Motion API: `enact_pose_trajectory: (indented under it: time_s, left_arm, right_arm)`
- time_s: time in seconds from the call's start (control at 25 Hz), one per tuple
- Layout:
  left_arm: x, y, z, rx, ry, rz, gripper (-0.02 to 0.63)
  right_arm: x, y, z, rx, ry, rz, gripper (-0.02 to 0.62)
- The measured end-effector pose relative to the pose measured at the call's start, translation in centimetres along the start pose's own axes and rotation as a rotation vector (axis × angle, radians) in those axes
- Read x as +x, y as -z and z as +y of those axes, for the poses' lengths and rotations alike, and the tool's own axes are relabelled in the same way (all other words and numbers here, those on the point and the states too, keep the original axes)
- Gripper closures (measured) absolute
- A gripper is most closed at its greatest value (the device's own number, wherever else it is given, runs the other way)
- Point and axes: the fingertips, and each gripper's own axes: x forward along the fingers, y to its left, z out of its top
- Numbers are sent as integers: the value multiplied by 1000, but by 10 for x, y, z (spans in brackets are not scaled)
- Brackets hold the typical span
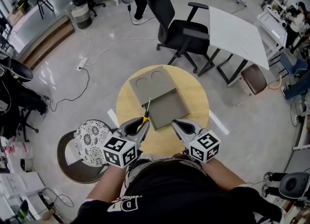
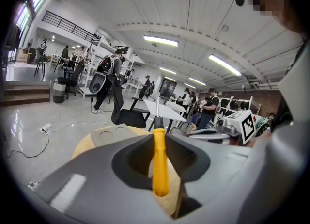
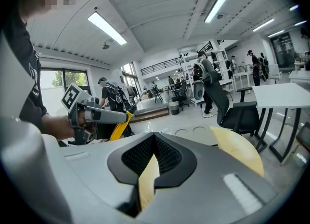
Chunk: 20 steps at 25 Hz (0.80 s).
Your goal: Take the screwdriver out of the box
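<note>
A screwdriver (image 1: 145, 115) with a yellow handle, black collar and thin metal shaft is clamped in my left gripper (image 1: 142, 122), above the near left part of the round wooden table (image 1: 196, 97). Its shaft points toward the open grey box (image 1: 167, 106), whose lid (image 1: 152, 83) lies flat behind it. The left gripper view has the yellow handle (image 2: 160, 165) pinched between both jaws, shaft up. My right gripper (image 1: 176, 124) hovers at the box's near right corner, jaws together with nothing between them. In the right gripper view its tips (image 3: 155, 138) meet, and the held screwdriver (image 3: 118, 127) shows at left.
A black office chair (image 1: 181, 29) and a white table (image 1: 240, 34) stand beyond the round table. A patterned stool (image 1: 89, 140) sits at the near left. A cable and power strip (image 1: 82, 64) lie on the floor at left. People stand far off.
</note>
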Motion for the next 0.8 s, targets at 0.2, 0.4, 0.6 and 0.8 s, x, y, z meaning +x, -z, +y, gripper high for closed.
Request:
enact_pose_trajectory:
  time_s: [0.2, 0.4, 0.6, 0.8]
  left_arm:
    - [-1, 0, -1, 9, 2, 3, 468]
    - [-2, -3, -5, 13, 6, 3, 468]
    - [-1, -1, -4, 10, 4, 0, 468]
    - [0, -2, -5, 6, 3, 0, 468]
  right_arm:
    - [-1, 2, 1, 6, 4, -4, 597]
    - [-4, 0, 3, 9, 6, -8, 597]
    - [-4, 1, 4, 7, 9, -11, 597]
    - [-6, 2, 2, 4, 13, -8, 597]
